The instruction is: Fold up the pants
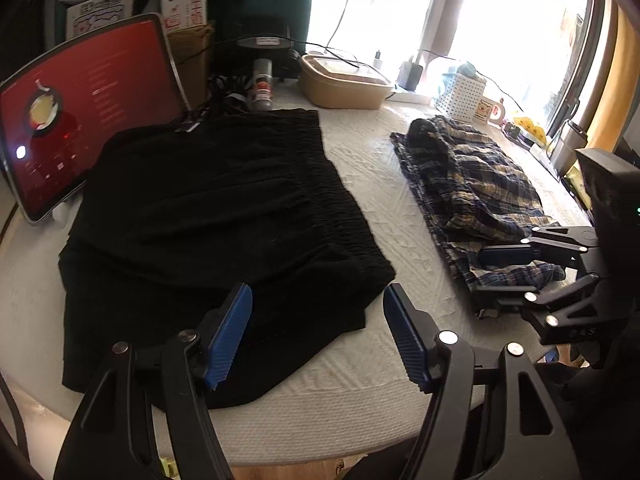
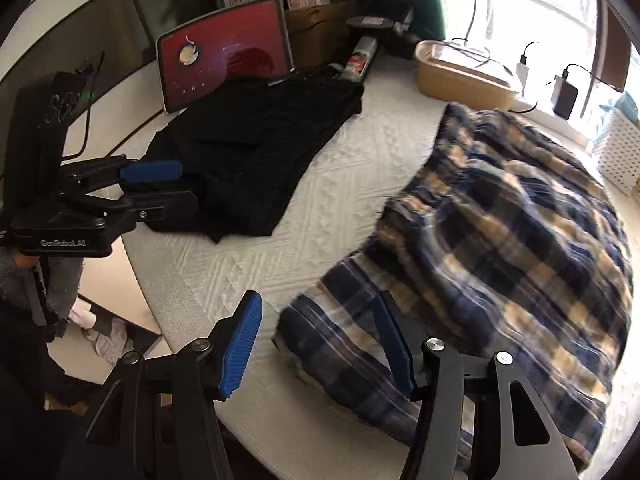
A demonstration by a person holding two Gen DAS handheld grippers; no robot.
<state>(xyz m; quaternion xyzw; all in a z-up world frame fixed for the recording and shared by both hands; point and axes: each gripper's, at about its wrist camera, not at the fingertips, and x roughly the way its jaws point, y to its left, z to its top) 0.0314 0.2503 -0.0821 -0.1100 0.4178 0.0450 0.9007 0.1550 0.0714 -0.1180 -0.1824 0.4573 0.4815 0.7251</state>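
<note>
The left gripper [image 1: 318,334] hovers with its blue pads spread apart and nothing between them, poised over the near corner of the black pants [image 1: 216,216]. Those pants lie folded and flat on the white textured table cover [image 1: 360,168], their gathered waistband running along the right edge, the cloth smooth apart from a few soft creases. The right gripper [image 2: 318,346] is partly parted at the near edge of the plaid pants [image 2: 500,248], its right pad against the cloth, though whether it pinches any fabric I cannot tell. The plaid pair, navy and tan, lies rumpled in a loose heap to the right, well apart from the black pair. A red-screened tablet [image 1: 80,116] stands behind the black pants.
</note>
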